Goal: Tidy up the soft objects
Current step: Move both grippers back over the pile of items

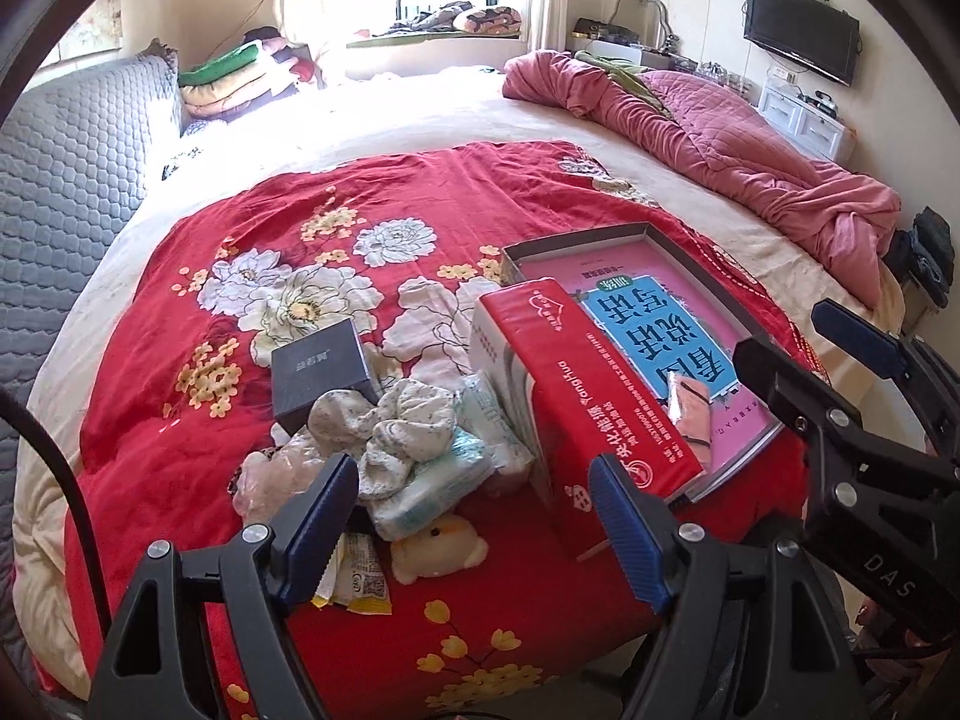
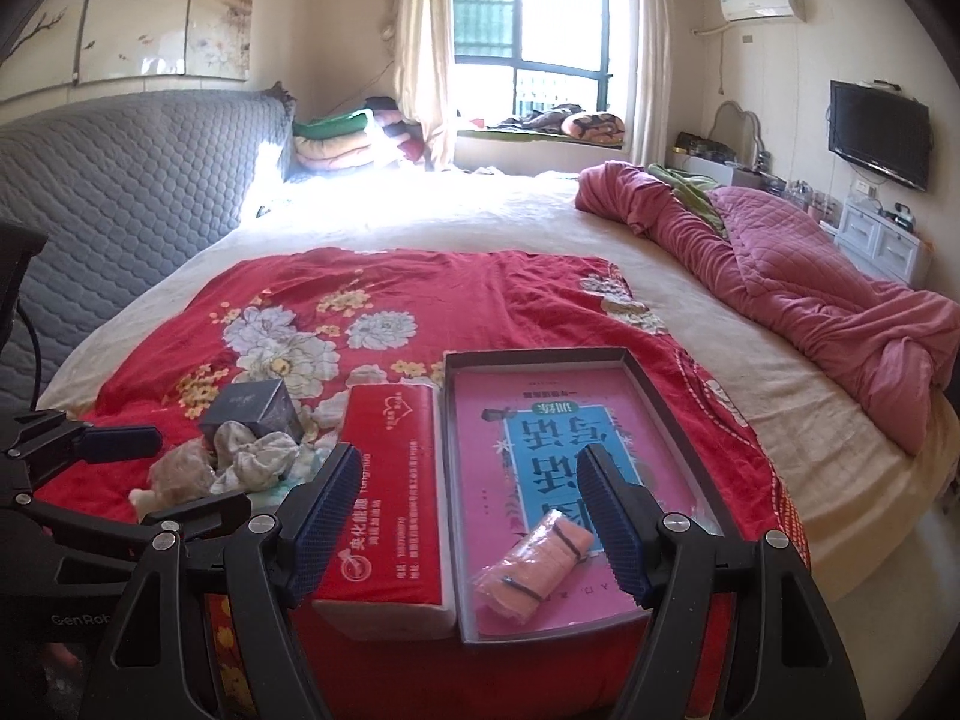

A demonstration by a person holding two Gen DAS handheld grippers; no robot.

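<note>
While only one soft thing, a small pink rolled cloth bundle in clear wrap (image 2: 536,564), lies inside the shallow dark-rimmed cardboard tray (image 2: 678,414) on the pink-and-blue book, the task looks barely begun. At nine o'clock of the tall red-and-white tissue pack (image 1: 591,396) the pile waits on the red floral bedspread (image 1: 336,192): crumpled white spotted cloths (image 1: 396,426), a white wrapped diaper pack (image 1: 438,480) and a cream plush toy (image 1: 438,546). Left gripper (image 1: 480,519) and right gripper (image 2: 462,516) both hang released, grasping nothing.
</note>
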